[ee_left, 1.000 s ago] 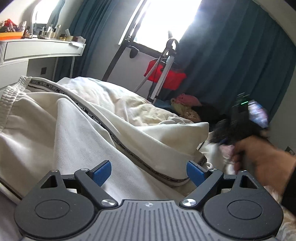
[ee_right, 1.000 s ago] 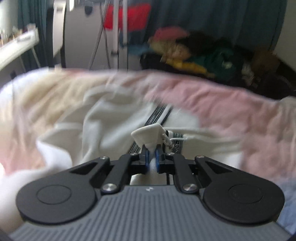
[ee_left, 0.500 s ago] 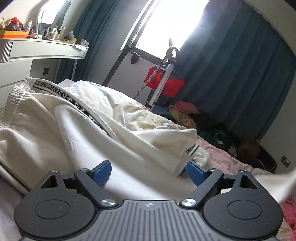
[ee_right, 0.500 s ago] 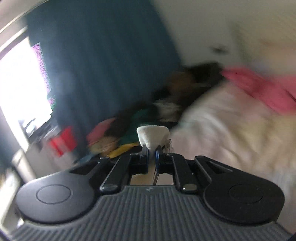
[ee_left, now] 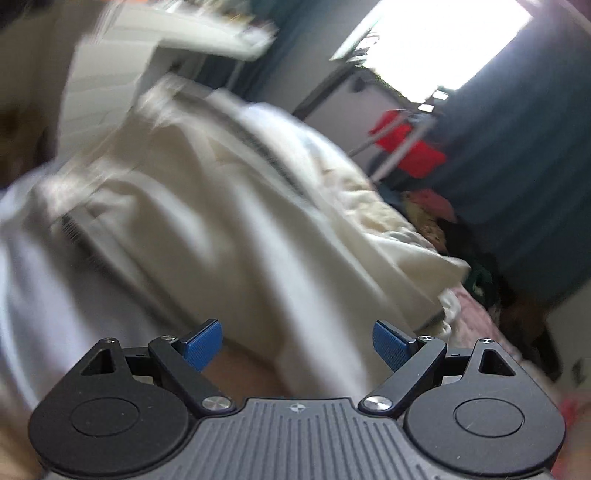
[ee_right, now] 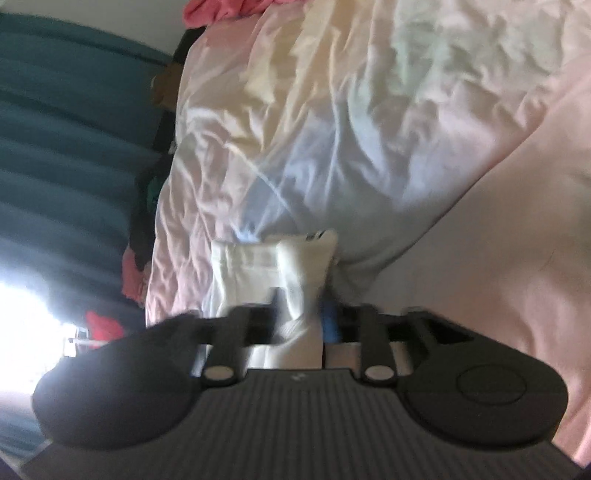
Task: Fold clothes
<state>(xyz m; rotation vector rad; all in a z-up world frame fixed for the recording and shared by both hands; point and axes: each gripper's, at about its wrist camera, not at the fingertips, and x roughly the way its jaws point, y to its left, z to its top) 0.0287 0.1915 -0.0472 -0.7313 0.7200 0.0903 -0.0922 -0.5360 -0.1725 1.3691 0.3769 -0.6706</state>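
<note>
A cream garment (ee_left: 207, 236) with a black lettered stripe lies bunched across the bed in the blurred left wrist view. My left gripper (ee_left: 295, 345) hovers just over its near folds, blue pads (ee_left: 203, 345) wide apart, nothing between them. In the right wrist view, which is rolled on its side, a white cloth end (ee_right: 295, 277) of the garment stands between the fingers of my right gripper (ee_right: 295, 325). Those jaws are opening, and a dark gap shows beside the cloth on the left. Behind it spreads pink and white bedding (ee_right: 369, 129).
A white dresser (ee_left: 207, 33) stands at the back left, a red bag (ee_left: 406, 147) hangs on a rack by the window. Loose clothes (ee_left: 436, 214) are piled along the teal curtain (ee_right: 74, 147). A pink garment (ee_right: 221, 11) lies at the far end of the bedding.
The right gripper swung away from the cream garment across the bed while rolling, and its jaws, pinched on the white cloth end before, have parted. The left view has shifted and tilted.
</note>
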